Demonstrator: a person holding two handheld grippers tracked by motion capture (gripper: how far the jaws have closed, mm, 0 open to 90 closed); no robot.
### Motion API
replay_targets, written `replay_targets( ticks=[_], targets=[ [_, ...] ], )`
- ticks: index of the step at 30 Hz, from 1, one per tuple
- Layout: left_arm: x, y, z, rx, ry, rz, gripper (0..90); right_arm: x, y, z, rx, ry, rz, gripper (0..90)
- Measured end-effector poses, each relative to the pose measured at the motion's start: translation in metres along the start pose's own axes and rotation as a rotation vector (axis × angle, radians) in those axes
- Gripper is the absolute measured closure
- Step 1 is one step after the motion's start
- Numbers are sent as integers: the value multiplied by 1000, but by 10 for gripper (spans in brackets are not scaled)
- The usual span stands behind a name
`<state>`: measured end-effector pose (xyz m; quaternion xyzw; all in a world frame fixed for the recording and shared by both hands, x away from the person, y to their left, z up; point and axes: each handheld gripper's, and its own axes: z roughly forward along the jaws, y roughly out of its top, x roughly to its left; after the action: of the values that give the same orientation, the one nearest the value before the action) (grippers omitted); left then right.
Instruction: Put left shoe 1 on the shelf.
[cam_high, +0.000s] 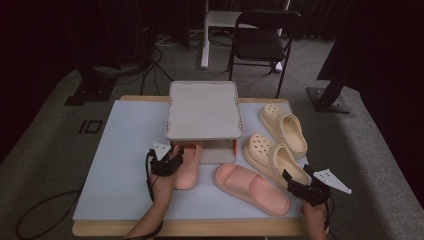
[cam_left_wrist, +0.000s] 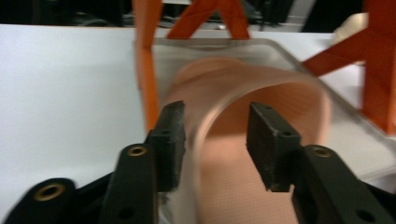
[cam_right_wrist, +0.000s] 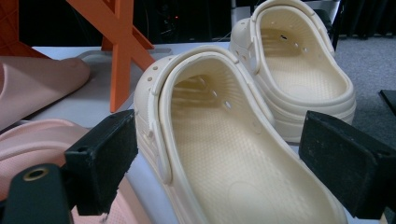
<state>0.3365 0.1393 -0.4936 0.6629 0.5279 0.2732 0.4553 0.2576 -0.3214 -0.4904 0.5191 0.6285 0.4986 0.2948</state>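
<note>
A pink slide (cam_high: 188, 165) lies with its toe under the grey shoe rack (cam_high: 204, 110). My left gripper (cam_high: 168, 159) is at its heel. In the left gripper view the left gripper (cam_left_wrist: 217, 108) is open, its jaws straddling the left rim of the pink slide (cam_left_wrist: 261, 88), which rests on the rack's lower tray (cam_left_wrist: 280, 46). A second pink slide (cam_high: 252, 189) lies on the mat in front. Two cream clogs (cam_high: 272, 157) (cam_high: 282, 127) sit to the right. My right gripper (cam_high: 299, 184) (cam_right_wrist: 219, 123) is wide open, one jaw on each side of the near cream clog (cam_right_wrist: 219, 154) at its heel.
The rack has orange legs (cam_left_wrist: 144, 70) (cam_right_wrist: 121, 46). A pale blue mat (cam_high: 125, 150) covers the table. A black folding chair (cam_high: 262, 40) and a white stand stand beyond the table. The far clog (cam_right_wrist: 299, 70) sits just behind the near one.
</note>
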Motion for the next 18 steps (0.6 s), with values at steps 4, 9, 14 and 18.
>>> replay_targets(
  ticks=[4, 9, 14, 18],
  targets=[
    [4, -1, -10, 8, -49, -2, 516, 1, 0, 0, 0, -2, -7, 111],
    [12, -4, -26, 11, -91, -7, 515, 1, 1, -1, -3, -2, -9, 111],
    [17, -5, -42, 11, -109, 3, 514, 1, 1, 0, -1, 6, -5, 111],
    [20, -7, -54, 17, -123, 28, 476, 1, 1, 0, 2, 11, -17, 111]
  ],
)
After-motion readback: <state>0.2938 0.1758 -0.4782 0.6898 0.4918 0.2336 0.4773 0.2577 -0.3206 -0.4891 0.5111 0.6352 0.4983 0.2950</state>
